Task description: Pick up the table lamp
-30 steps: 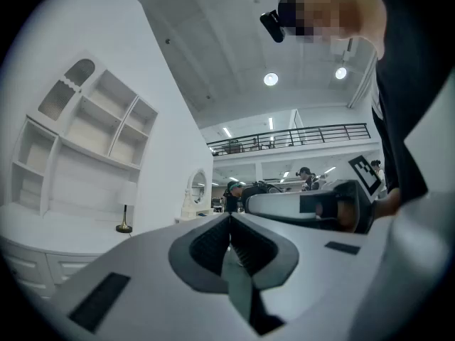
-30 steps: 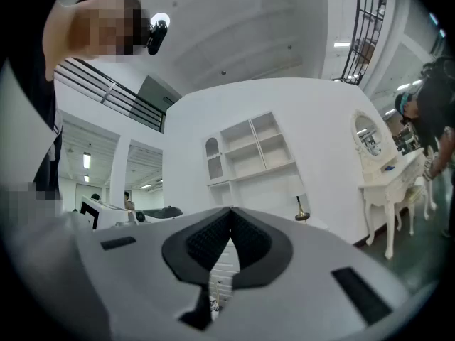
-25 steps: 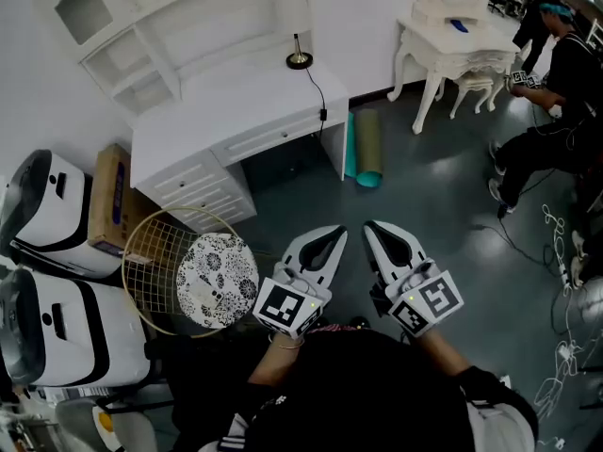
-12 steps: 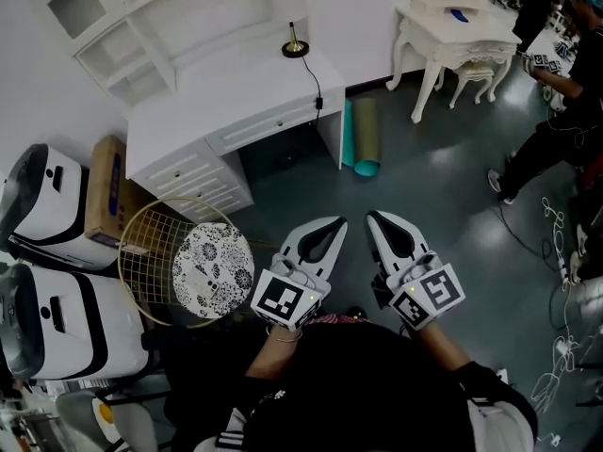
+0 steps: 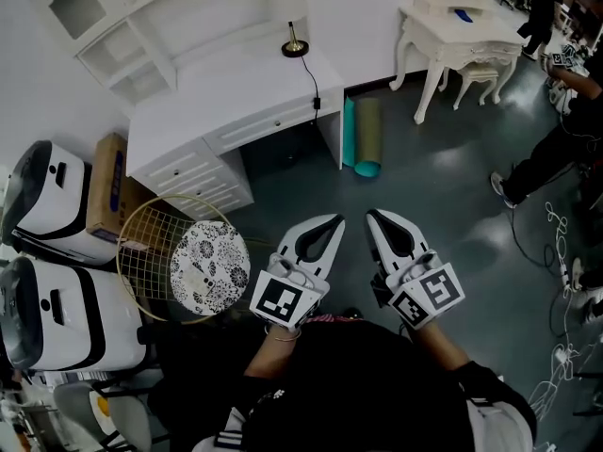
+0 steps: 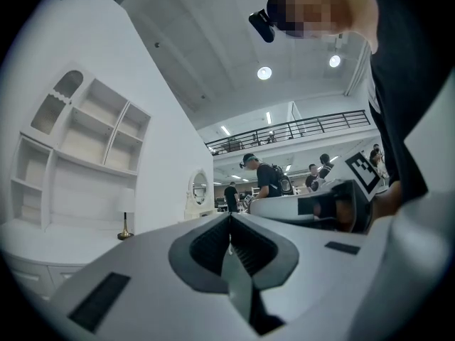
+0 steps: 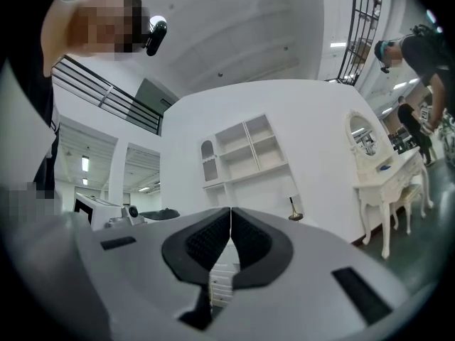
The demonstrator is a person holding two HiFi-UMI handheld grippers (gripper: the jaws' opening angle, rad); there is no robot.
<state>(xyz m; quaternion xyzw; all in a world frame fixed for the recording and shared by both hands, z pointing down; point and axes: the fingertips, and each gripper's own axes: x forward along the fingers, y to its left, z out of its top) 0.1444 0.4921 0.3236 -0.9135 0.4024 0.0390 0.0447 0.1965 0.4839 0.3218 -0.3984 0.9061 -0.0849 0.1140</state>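
The table lamp (image 5: 293, 28) has a white shade, a thin stem and a brass foot. It stands at the back of the white desk (image 5: 236, 97), and its black cord runs down the desk's right side. In the left gripper view the lamp (image 6: 126, 221) is small and far off, as it is in the right gripper view (image 7: 293, 209). My left gripper (image 5: 336, 221) and right gripper (image 5: 371, 217) hover side by side over the dark floor, well short of the desk. Both are shut and hold nothing, with the jaws meeting at the tips (image 6: 229, 216) (image 7: 231, 209).
A gold wire basket (image 5: 148, 252) with a patterned disc (image 5: 209, 267) stands left of my grippers. White machines (image 5: 47, 205) and a cardboard box (image 5: 105, 194) stand further left. Rolled mats (image 5: 364, 139) lie beside the desk. A white dressing table (image 5: 454, 36), people (image 5: 563, 135) and floor cables (image 5: 563, 356) are at right.
Both grippers stay shut and side by side. The desk and basket have slid slightly left and up in the head view. The person at the right edge has shifted.
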